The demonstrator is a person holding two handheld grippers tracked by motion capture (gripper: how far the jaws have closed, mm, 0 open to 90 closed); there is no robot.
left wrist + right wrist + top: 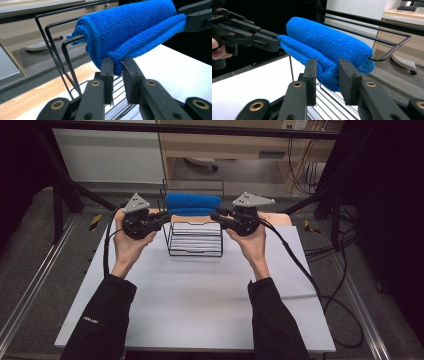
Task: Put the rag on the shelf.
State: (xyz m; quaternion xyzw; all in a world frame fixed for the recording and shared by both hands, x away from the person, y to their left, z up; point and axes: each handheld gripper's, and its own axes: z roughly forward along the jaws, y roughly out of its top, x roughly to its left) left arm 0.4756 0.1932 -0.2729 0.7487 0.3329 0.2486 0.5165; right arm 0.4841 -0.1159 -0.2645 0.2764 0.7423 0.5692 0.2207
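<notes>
Two tongs gripping one blue towel (pixel 193 204) at upper centre of the high view: left tongs (pixel 165 215) nipping its left end, right tongs (pixel 216 216) its right. Draped over a wire rack (pixel 195 240) on the worktop (pixel 200 295), long axis left-right across the frame.

**Room and Surroundings: Entry**

A white table (pixel 200 295) is lying under and before the grippers, its far edge showing a wooden strip (pixel 282 218). Grey floor (pixel 30 245) is spreading to either side of them, with metal rails (pixel 37 270) running along it. Beyond them, a pale wooden desk (pixel 225 145) is standing, and a white wall panel (pixel 107 155) is sitting to its left. Black frame bars (pixel 200 129) are crossing overhead. Cables (pixel 300 170) are hanging on the right, where darkness is closing in.
</notes>
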